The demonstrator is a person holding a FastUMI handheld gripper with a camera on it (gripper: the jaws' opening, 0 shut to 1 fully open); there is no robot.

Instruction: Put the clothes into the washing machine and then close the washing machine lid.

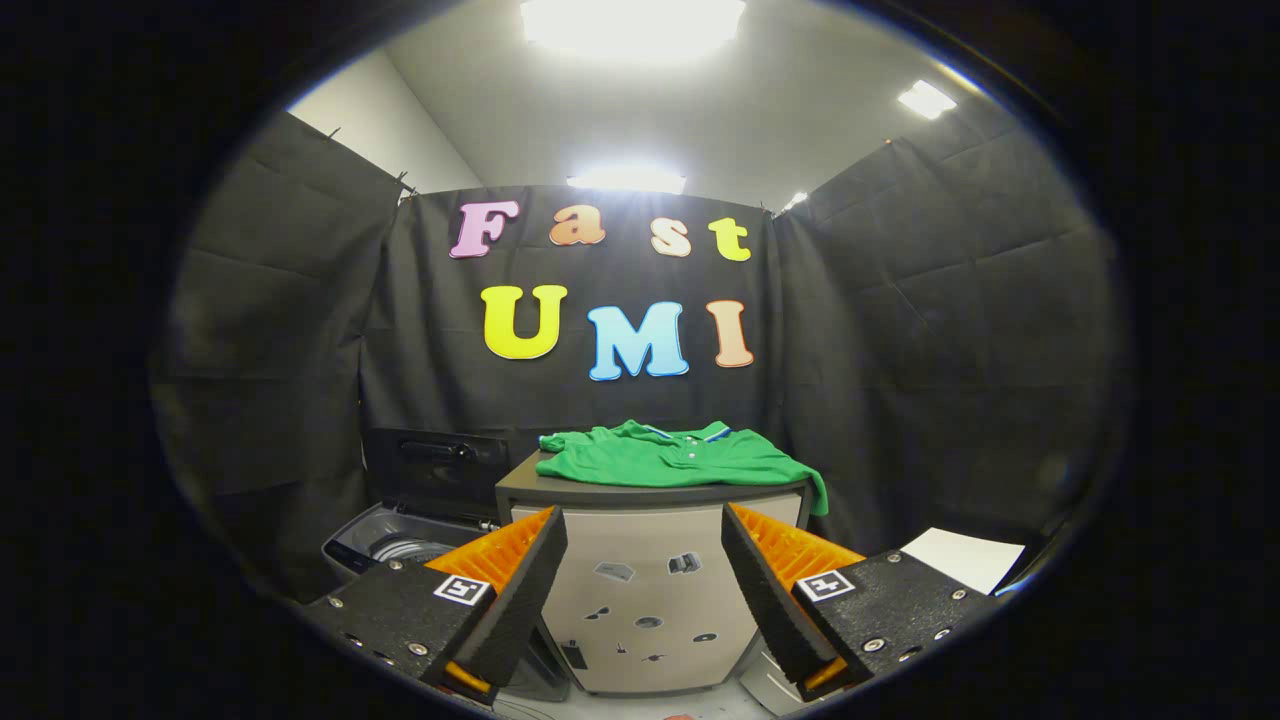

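Shirt, green, spread flat on the tabletop beyond the fingers, which stand wide apart and empty; washer, lid raised, just beside; the cloth is likely soft, light; pinch a bunched fold near the collar

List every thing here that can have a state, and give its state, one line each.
Gripper: open, fingers spread wide, holding nothing.
Green shirt: lying flat on top of the cabinet, one sleeve hanging over the edge, beyond the fingers.
Washing machine: lid raised, drum exposed, beside the cabinet.
Lid: open, standing upright behind the drum.
Cabinet: front closed.
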